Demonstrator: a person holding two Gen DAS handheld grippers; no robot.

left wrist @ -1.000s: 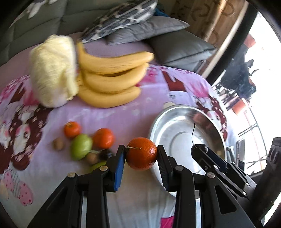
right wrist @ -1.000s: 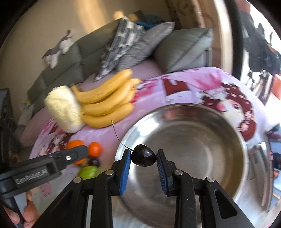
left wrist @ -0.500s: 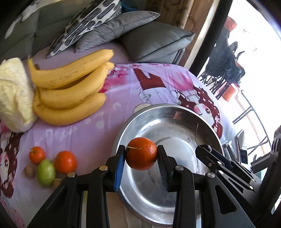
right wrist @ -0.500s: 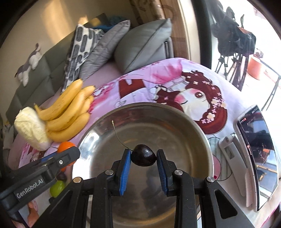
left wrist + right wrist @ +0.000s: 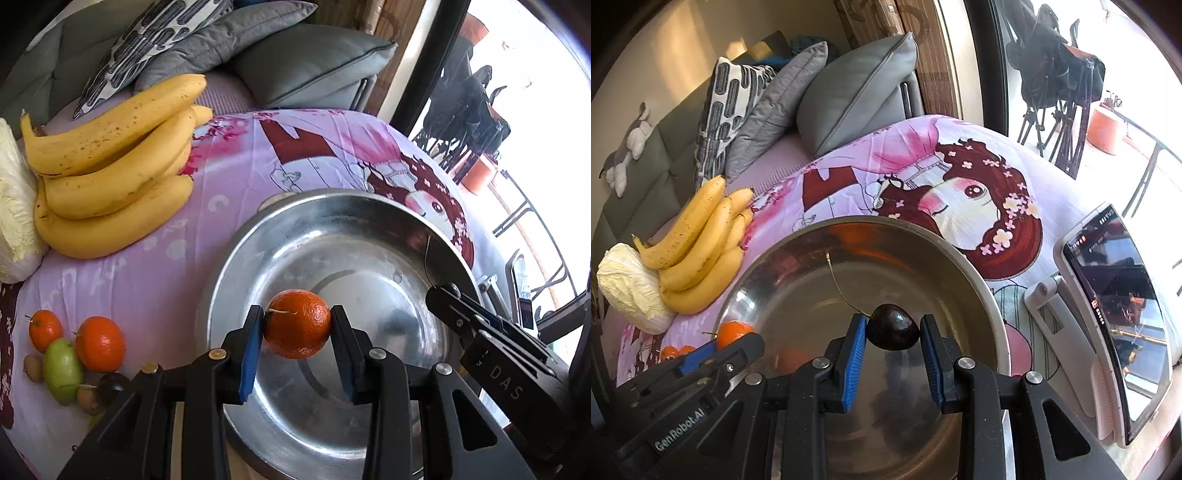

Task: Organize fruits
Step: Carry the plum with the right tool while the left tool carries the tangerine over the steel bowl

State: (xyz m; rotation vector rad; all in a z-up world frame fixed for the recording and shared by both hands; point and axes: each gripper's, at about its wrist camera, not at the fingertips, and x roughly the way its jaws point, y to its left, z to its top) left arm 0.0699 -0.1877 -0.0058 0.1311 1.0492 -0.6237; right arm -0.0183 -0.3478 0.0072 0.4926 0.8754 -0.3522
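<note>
The left gripper (image 5: 297,325) is closed down on a small orange (image 5: 297,323), pads pressing its sides at about its widest girth, the short stalk poking toward nine o'clock. It hangs over the steel bowl (image 5: 258,236), clear of the bottom. That fruit looks firm-skinned and light, with a pebbly rind that should grip well; I'd guess it can take a short drop.

The right gripper (image 5: 893,326) is nearly shut on a dark cherry (image 5: 893,326), likewise over the bowl (image 5: 975,273), its long stem (image 5: 839,282) trailing up toward eleven o'clock. The cherry looks glossy, slick and soft, so I'd think a hard squeeze could bruise it; the body is the better hold, since the stem could pull away.

Out at nine o'clock from the bowl sit the bananas (image 5: 110,177) and a pale cabbage (image 5: 14,206); toward eight o'clock lie loose oranges (image 5: 99,343), a green fruit (image 5: 62,369) and some small brown ones. A phone on a stand (image 5: 1108,314) stands at three o'clock.
</note>
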